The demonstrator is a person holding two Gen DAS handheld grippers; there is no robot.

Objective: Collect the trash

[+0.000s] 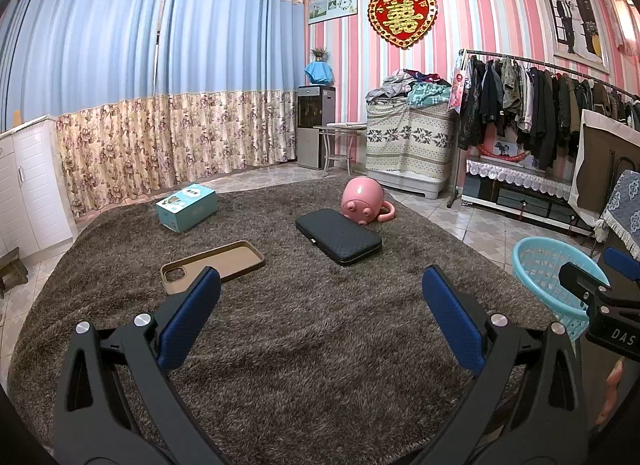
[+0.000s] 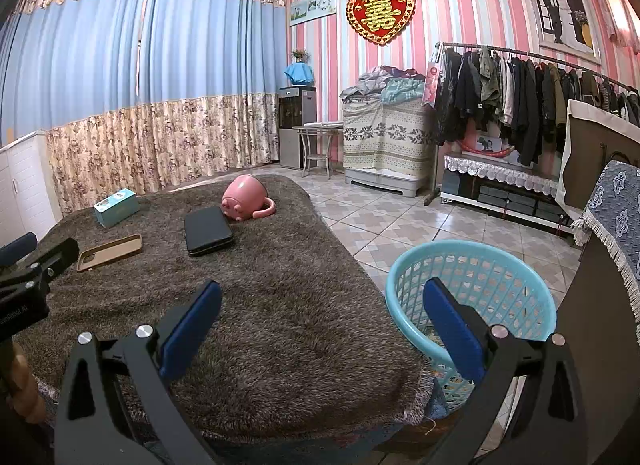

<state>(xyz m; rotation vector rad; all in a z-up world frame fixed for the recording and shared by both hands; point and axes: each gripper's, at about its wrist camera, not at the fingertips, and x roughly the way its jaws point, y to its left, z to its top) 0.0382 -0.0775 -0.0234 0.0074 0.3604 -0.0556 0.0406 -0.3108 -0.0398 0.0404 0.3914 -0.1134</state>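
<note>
A shaggy brown cover (image 1: 304, 329) lies over the table. On it are a teal box (image 1: 187, 207), a brown phone case (image 1: 212, 261), a black zip case (image 1: 338, 236) and a tipped pink pig-shaped mug (image 1: 362, 201). A light blue mesh basket (image 2: 472, 293) stands off the table's right edge. My left gripper (image 1: 320, 301) is open and empty above the near part of the cover. My right gripper (image 2: 322, 305) is open and empty over the table's right edge, its right finger in front of the basket. The same objects show in the right wrist view: box (image 2: 116, 207), phone case (image 2: 110, 252), zip case (image 2: 208, 231), mug (image 2: 244, 199).
A tiled floor (image 2: 400, 221) lies right of the table. A clothes rack (image 2: 520, 97) and a low cabinet stand by the striped wall. A cloth-covered appliance (image 2: 384, 137), a small stool and a water dispenser (image 2: 296, 125) stand at the back. A white cabinet (image 1: 28, 185) is at left.
</note>
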